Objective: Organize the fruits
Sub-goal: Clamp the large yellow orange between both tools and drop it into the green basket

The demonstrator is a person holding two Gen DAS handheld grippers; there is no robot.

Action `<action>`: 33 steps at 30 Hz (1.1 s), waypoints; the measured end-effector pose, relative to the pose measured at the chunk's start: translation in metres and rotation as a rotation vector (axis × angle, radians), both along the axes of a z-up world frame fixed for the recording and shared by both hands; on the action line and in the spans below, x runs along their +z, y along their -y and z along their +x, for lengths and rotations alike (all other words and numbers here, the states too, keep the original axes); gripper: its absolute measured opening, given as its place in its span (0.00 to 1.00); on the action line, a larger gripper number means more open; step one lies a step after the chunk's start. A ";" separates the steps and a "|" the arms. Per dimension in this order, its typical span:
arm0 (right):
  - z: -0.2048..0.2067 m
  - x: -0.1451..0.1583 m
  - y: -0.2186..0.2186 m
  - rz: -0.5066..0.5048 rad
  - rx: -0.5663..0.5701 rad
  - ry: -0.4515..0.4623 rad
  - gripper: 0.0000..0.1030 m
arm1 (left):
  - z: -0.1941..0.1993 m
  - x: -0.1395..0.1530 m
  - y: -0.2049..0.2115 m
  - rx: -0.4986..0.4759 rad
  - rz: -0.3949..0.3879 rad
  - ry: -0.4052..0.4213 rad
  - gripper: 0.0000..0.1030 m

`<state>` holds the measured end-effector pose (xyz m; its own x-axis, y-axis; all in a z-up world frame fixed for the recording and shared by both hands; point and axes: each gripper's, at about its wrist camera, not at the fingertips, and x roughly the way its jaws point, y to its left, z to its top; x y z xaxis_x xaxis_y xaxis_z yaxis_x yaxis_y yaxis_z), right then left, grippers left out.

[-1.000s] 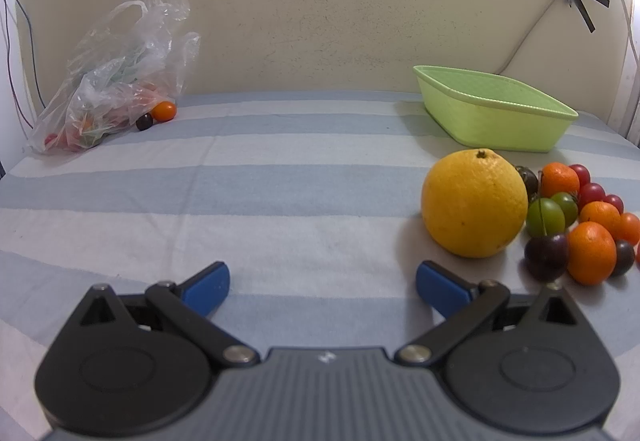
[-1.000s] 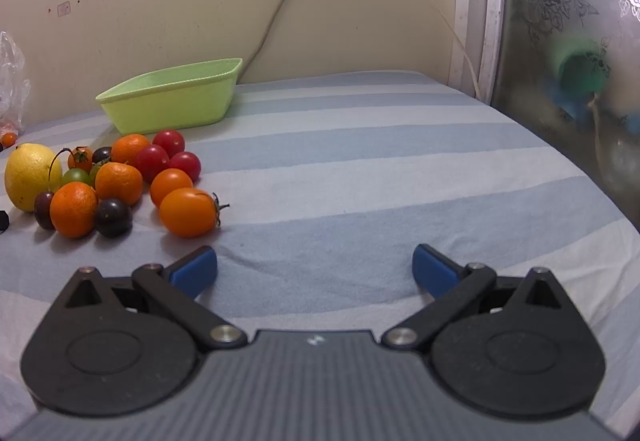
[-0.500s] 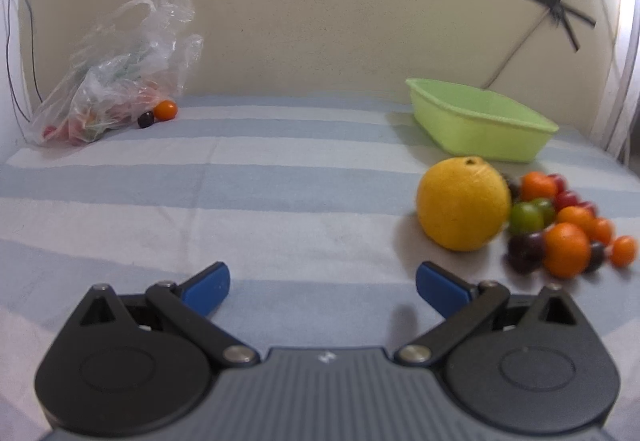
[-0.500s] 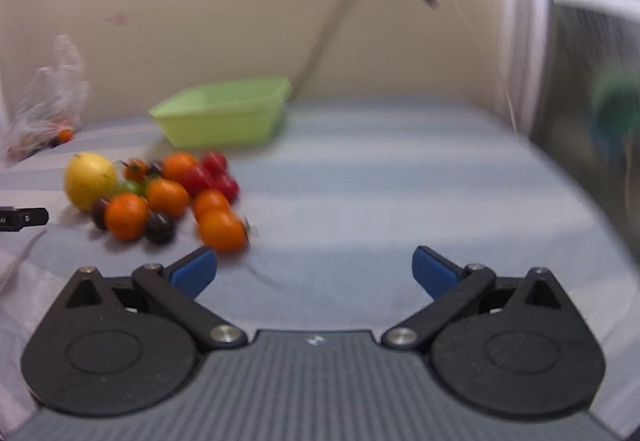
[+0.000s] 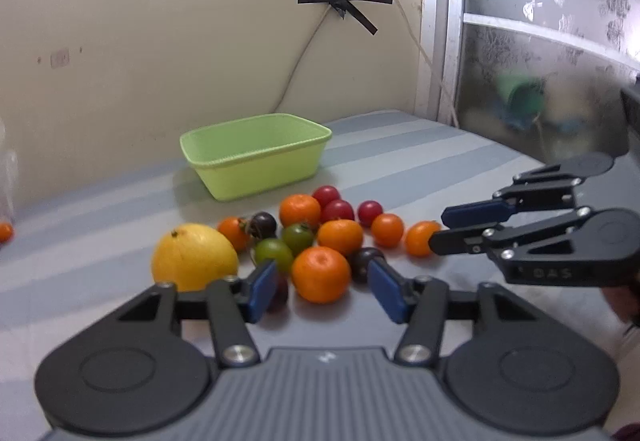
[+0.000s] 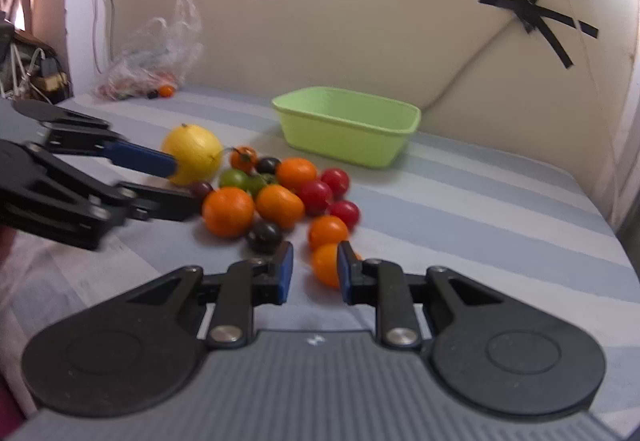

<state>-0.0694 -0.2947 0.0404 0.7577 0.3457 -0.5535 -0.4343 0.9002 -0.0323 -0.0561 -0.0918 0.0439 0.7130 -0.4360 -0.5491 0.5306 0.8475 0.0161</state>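
Note:
A pile of small fruit lies on the striped cloth: orange tangerines, red, green and dark tomatoes, and a big yellow citrus [image 5: 194, 259] [image 6: 194, 153]. Behind it stands an empty green basket [image 5: 256, 161] [image 6: 344, 139]. My left gripper [image 5: 322, 291] [image 6: 182, 183] points at the nearest tangerine [image 5: 320, 273] [image 6: 228, 211]. Its jaws are closing, and the pads stand clear of the fruit. My right gripper [image 6: 315, 271] [image 5: 438, 229] is shut to a narrow gap. An orange tomato [image 6: 325, 266] [image 5: 418, 239] lies on the cloth at its tips, partly behind the right pad.
A clear plastic bag [image 6: 156, 57] with more fruit sits in the far left corner by the wall. A frosted window [image 5: 540, 81] borders the cloth on the right. A cable runs down the wall behind the basket. Bare cloth lies right of the pile.
Both views have swung and tilted toward the fruit pile, which is now closer. The left jaws have narrowed, the right jaws have shut, and each gripper now shows in the other's view.

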 end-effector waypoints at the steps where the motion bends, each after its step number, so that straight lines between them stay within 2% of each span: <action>1: -0.004 0.001 -0.002 0.017 0.017 0.008 0.25 | 0.003 0.001 -0.004 0.012 -0.010 -0.001 0.50; 5: 0.009 0.009 -0.018 0.069 0.108 0.014 0.27 | 0.025 0.009 -0.039 0.125 -0.058 -0.028 0.49; 8: 0.030 0.013 -0.041 0.093 0.195 0.000 0.30 | 0.048 0.008 -0.072 0.194 -0.142 -0.128 0.54; 10: 0.045 0.013 -0.062 0.099 0.270 0.001 0.48 | 0.062 0.004 -0.091 0.203 -0.230 -0.192 0.54; 13: 0.061 0.008 -0.097 0.015 0.358 0.030 0.62 | 0.076 -0.009 -0.108 0.197 -0.302 -0.279 0.62; 15: 0.070 0.002 -0.113 -0.038 0.400 0.036 0.66 | 0.082 -0.018 -0.114 0.196 -0.322 -0.312 0.71; 18: 0.084 -0.005 -0.130 -0.081 0.431 0.001 0.67 | 0.088 -0.028 -0.117 0.177 -0.353 -0.340 0.71; 21: 0.090 -0.012 -0.141 -0.155 0.438 0.032 0.69 | 0.095 -0.034 -0.115 0.163 -0.387 -0.355 0.70; 23: 0.094 -0.017 -0.146 -0.192 0.424 0.022 0.69 | 0.101 -0.041 -0.115 0.140 -0.422 -0.387 0.68; 25: 0.098 -0.019 -0.143 -0.188 0.407 0.012 0.66 | 0.104 -0.043 -0.114 0.115 -0.464 -0.403 0.60; 27: 0.098 -0.018 -0.142 -0.174 0.386 0.017 0.65 | 0.106 -0.039 -0.112 0.118 -0.460 -0.396 0.60; 30: 0.100 -0.006 -0.129 -0.093 0.335 0.044 0.65 | 0.107 -0.019 -0.105 0.116 -0.455 -0.352 0.60; 33: 0.108 0.017 -0.107 -0.036 0.253 0.127 0.65 | 0.125 0.017 -0.084 0.079 -0.432 -0.273 0.60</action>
